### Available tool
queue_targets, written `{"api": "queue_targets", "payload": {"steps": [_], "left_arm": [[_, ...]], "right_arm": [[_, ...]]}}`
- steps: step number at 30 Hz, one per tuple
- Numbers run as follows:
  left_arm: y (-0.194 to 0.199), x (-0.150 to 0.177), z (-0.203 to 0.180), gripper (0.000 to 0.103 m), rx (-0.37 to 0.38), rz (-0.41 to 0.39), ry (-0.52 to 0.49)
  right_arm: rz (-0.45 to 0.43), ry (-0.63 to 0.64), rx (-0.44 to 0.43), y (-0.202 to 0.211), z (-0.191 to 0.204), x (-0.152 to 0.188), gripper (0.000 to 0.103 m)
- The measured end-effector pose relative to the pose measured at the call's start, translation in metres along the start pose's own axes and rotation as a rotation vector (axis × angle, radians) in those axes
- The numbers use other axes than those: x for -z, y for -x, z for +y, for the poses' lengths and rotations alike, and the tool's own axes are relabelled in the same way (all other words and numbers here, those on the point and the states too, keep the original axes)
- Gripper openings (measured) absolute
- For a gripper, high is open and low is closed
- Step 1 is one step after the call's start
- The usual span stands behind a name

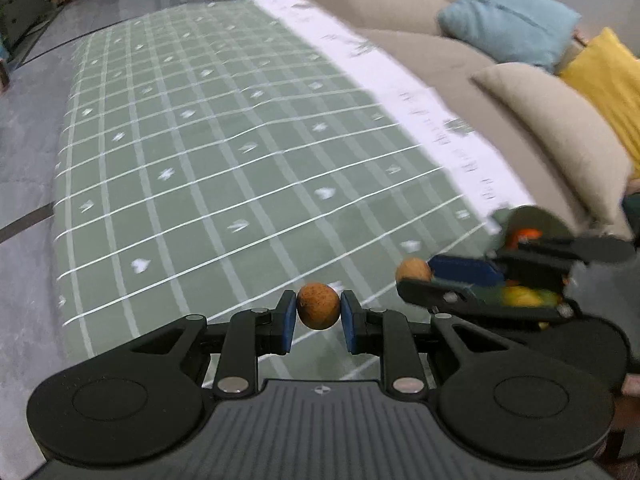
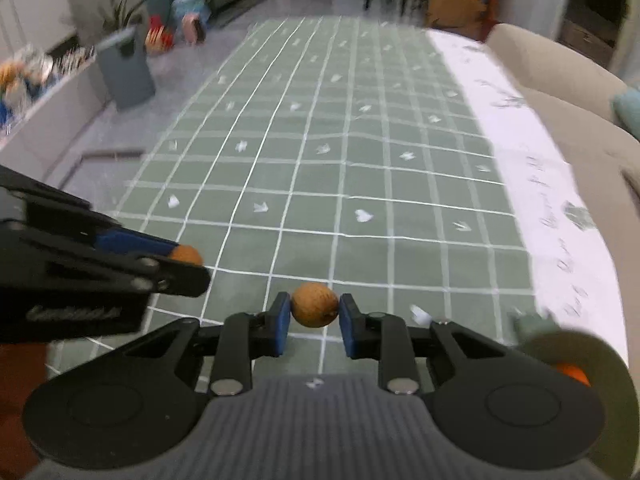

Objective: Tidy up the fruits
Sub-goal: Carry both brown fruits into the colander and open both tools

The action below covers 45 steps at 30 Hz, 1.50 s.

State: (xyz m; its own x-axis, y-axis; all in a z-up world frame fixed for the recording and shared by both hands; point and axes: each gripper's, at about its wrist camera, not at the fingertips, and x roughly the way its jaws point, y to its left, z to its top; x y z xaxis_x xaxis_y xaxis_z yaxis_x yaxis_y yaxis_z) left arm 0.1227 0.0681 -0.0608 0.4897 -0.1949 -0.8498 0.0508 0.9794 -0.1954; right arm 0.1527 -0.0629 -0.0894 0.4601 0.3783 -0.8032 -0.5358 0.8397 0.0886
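My left gripper [image 1: 318,316] is shut on a small round orange-brown fruit [image 1: 318,306] and holds it above the green checked tablecloth [image 1: 208,152]. My right gripper [image 2: 314,318] is shut on a similar tan-brown fruit [image 2: 314,305]. In the left wrist view the right gripper [image 1: 416,276] shows at the right with its fruit [image 1: 413,269], over a grey-green bowl [image 1: 532,220] that holds orange and yellow fruits [image 1: 524,296]. In the right wrist view the left gripper [image 2: 188,264] shows at the left with its fruit [image 2: 185,255]. The bowl [image 2: 576,352] lies at the lower right there.
A beige sofa [image 1: 460,60] with blue [image 1: 508,20] and yellow [image 1: 608,80] cushions runs along the table's right side. A white cloth strip [image 2: 540,184] edges the table. A grey bin [image 2: 126,68] and plants stand on the floor to the left.
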Motion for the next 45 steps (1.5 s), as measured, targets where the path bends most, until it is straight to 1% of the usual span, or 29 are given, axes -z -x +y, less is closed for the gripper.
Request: {"api": "queue_targets", "payload": {"steps": [4,8,12,14,16,18,21,26,31,33,34,36,40,42,43,44,45], "left_arm": [[0.006,-0.006,-0.034,0.026,0.074,-0.023,-0.044],[0.006,-0.008,-0.07,0.026,0.14,-0.02,-0.112],[-0.007,-0.007,-0.105,0.026,0.192,0.001,-0.166],[-0.02,-0.009,-0.12,0.026,0.222,0.015,-0.183],[-0.034,-0.011,-0.133,0.026,0.23,0.05,-0.198],[-0.045,-0.014,-0.143,0.026,0.235,0.068,-0.21],[-0.059,-0.017,-0.149,0.026,0.237,0.103,-0.2],[-0.077,-0.021,-0.155,0.026,0.209,0.144,-0.2],[-0.082,-0.02,-0.159,0.026,0.188,0.161,-0.208],[-0.08,-0.019,-0.159,0.033,0.178,0.161,-0.21],[-0.077,-0.02,-0.159,0.04,0.175,0.154,-0.208],[-0.07,-0.021,-0.157,0.045,0.175,0.131,-0.207],[-0.043,-0.023,-0.152,0.046,0.163,0.057,-0.208],[-0.025,-0.022,-0.149,0.049,0.149,0.004,-0.215],[-0.014,-0.02,-0.146,0.054,0.135,-0.032,-0.22],[-0.004,-0.018,-0.145,0.057,0.118,-0.063,-0.224],[0.007,-0.015,-0.143,0.058,0.099,-0.097,-0.232]], "right_arm": [[-0.053,-0.102,0.049,0.045,-0.026,0.025,0.022],[-0.075,-0.186,0.111,0.081,-0.053,0.051,0.022],[-0.074,-0.244,0.174,0.1,-0.076,0.074,0.022],[-0.07,-0.281,0.185,0.102,-0.089,0.082,0.022],[-0.066,-0.298,0.177,0.098,-0.098,0.085,0.022],[-0.062,-0.29,0.173,0.092,-0.103,0.085,0.022],[-0.055,-0.286,0.176,0.084,-0.111,0.085,0.022],[-0.045,-0.283,0.163,0.071,-0.118,0.086,0.022],[-0.035,-0.285,0.162,0.065,-0.12,0.088,0.022],[-0.031,-0.282,0.163,0.065,-0.119,0.088,0.023],[-0.032,-0.281,0.164,0.067,-0.119,0.088,0.023],[-0.038,-0.282,0.169,0.071,-0.117,0.087,0.035],[-0.057,-0.29,0.186,0.09,-0.113,0.085,0.036],[-0.082,-0.296,0.19,0.105,-0.108,0.085,0.037],[-0.097,-0.299,0.195,0.114,-0.105,0.085,0.044],[-0.114,-0.302,0.203,0.123,-0.102,0.085,0.048],[-0.132,-0.305,0.21,0.132,-0.099,0.085,0.053]]}}
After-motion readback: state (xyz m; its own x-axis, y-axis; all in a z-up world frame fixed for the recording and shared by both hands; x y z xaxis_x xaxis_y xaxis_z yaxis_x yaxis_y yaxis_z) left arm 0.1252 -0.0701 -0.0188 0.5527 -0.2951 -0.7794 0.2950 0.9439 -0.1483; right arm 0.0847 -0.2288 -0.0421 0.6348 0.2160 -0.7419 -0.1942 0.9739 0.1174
